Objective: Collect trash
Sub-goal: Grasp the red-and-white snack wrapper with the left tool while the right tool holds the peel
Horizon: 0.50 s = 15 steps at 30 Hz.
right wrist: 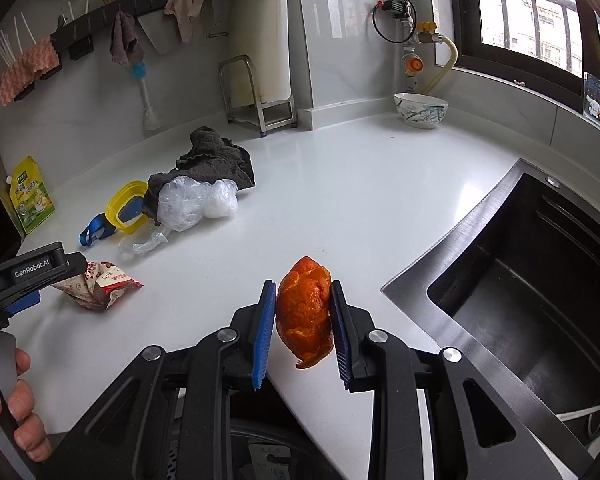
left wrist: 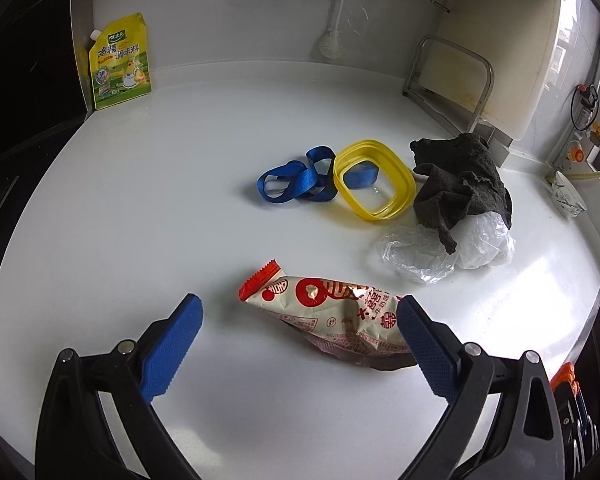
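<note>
Right gripper [right wrist: 303, 296]: blue pads clamped on orange peel [right wrist: 305, 316], peel held clear above white counter [right wrist: 340, 200] edge, sink [right wrist: 540, 300] at 3 o'clock of it.

Left gripper [left wrist: 300, 312]: jaws spread wide, nothing gripped; red-and-white snack wrapper [left wrist: 332, 312] lies flat on counter between fingers, nearer right pad; contact there cannot be told.

At 12 to 1 o'clock of wrapper: blue strap [left wrist: 296, 180], yellow ring [left wrist: 374, 180], dark cloth [left wrist: 460, 184] partly over clear plastic bag [left wrist: 448, 248].

"GenRobot.AI" on the left gripper [right wrist: 40, 270].
</note>
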Each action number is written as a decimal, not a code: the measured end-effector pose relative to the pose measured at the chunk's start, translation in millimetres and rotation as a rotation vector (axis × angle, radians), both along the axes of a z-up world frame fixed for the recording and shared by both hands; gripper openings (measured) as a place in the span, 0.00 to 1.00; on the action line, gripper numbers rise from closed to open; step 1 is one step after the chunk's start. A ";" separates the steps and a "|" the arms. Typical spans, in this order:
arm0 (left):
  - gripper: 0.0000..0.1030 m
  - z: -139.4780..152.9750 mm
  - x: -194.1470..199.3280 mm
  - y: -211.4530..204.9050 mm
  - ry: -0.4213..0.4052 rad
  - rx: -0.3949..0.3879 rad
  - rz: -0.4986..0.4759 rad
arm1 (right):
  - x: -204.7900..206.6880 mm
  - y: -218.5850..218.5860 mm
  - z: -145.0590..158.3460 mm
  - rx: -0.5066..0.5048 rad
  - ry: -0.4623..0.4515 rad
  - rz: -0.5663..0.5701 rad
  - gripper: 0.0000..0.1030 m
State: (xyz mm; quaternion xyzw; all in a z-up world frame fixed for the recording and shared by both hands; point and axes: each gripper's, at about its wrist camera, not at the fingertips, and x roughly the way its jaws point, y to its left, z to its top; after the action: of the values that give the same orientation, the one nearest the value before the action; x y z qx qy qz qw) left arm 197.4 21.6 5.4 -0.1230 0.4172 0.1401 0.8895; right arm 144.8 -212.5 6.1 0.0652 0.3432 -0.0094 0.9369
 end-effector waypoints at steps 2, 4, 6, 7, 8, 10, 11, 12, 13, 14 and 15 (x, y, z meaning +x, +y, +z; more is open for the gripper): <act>0.93 -4.8 6.3 -2.8 0.016 0.026 0.020 | -2.1 -0.5 0.7 0.004 -0.005 0.002 0.26; 0.93 -9.5 12.5 -5.5 0.026 0.043 0.028 | -3.1 0.2 2.5 0.003 -0.014 0.006 0.26; 0.93 -10.8 16.4 -8.1 0.022 0.062 0.026 | -4.7 -0.6 4.9 0.005 -0.025 0.007 0.26; 0.93 -9.9 17.6 -9.3 0.013 0.073 0.021 | -5.0 -0.7 6.0 0.008 -0.029 0.006 0.26; 0.93 -9.0 19.2 -10.9 0.011 0.088 0.015 | -5.5 -1.2 6.7 0.013 -0.031 0.006 0.26; 0.93 -8.8 23.9 -12.3 0.010 0.099 -0.005 | -6.5 -1.7 6.9 0.019 -0.034 0.008 0.26; 0.92 -9.3 26.4 -12.1 0.009 0.099 -0.012 | -7.0 -1.6 6.6 0.019 -0.035 0.008 0.26; 0.88 -9.8 28.5 -11.3 0.008 0.090 -0.021 | -7.1 -1.3 6.1 0.020 -0.033 0.009 0.26; 0.85 -10.7 30.8 -10.5 0.008 0.081 -0.029 | -7.1 -0.7 5.7 0.020 -0.032 0.010 0.26; 0.76 -11.7 33.2 -9.8 0.012 0.071 -0.040 | -7.6 -0.4 5.5 0.020 -0.031 0.011 0.26; 0.65 -12.8 35.9 -9.7 0.019 0.064 -0.053 | -7.9 0.1 5.2 0.020 -0.030 0.011 0.26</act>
State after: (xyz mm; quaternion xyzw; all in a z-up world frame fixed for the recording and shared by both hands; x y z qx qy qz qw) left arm 233.3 11.9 -7.3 -0.0821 0.4242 0.1307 0.8923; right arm 136.8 -212.4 11.4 0.0728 0.3295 0.0004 0.9413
